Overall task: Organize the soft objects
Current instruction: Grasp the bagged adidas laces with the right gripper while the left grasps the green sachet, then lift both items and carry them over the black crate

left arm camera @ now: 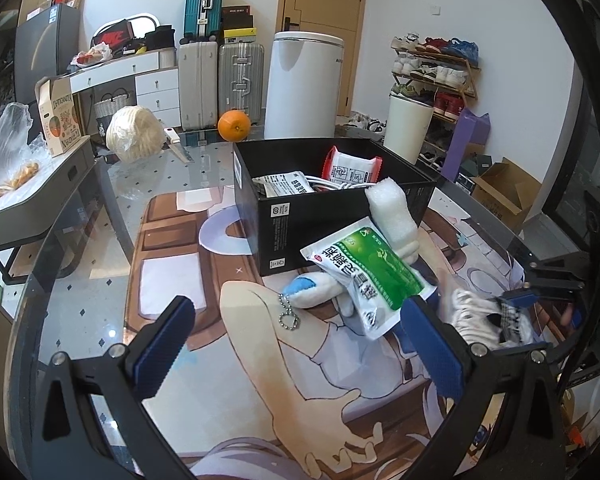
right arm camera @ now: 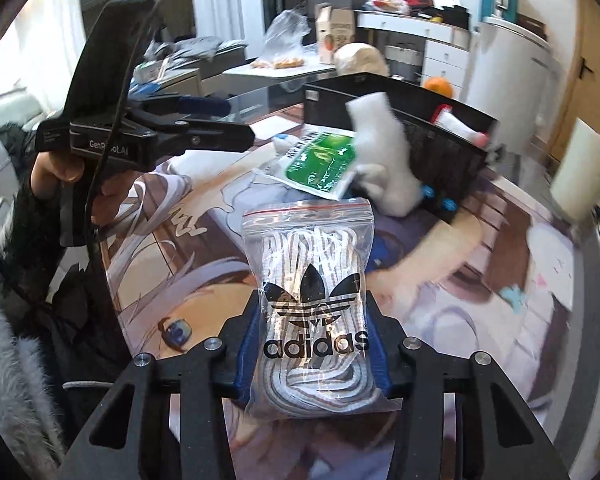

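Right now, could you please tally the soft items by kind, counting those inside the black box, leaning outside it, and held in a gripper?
Printed sachets: 3 (white and red-edged in the black box; green outside)
Plush toys: 1 (white, outside)
Bagged laces: 1 (zip bag, in the right gripper)
Total: 5

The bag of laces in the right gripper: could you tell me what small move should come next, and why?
Probably carry it over to the open black box and hold it above the opening. The right gripper is shut on the bag of laces, lifted off the mat, while other soft packets already lie in the box. The left gripper hangs open and empty.
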